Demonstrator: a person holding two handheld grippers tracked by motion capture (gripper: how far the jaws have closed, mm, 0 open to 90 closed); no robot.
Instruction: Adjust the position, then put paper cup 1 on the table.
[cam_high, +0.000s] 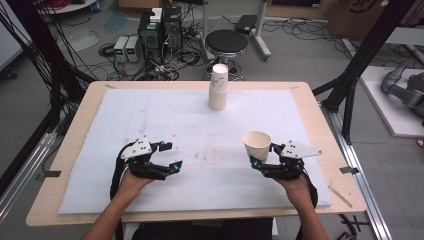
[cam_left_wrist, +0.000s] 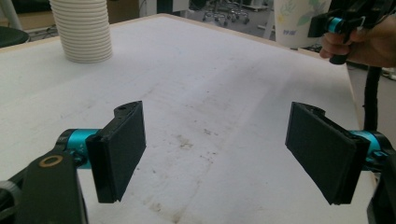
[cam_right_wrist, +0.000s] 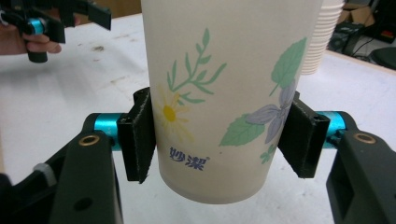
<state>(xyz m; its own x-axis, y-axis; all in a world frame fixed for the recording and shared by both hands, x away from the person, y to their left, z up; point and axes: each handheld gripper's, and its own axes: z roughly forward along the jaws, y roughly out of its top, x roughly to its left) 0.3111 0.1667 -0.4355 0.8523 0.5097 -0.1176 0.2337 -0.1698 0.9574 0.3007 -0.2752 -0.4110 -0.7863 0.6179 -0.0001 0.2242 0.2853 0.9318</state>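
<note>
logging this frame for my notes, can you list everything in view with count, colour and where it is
paper cup: one, cream with a leaf and flower print, upright between the right gripper's jaws near the table's right front
stack of paper cups: one stack, white, upside down at the table's far middle
white mat: one, white with faint stains, covering most of the table top
table: one, light wood, rim showing around the mat
stool: one, black seat, behind the table
electronics boxes: several, black and pale, on the floor behind
left gripper: one, black with blue joints, jaws open, nothing between them
right gripper: one, black with blue joints, closed on the paper cup
</note>
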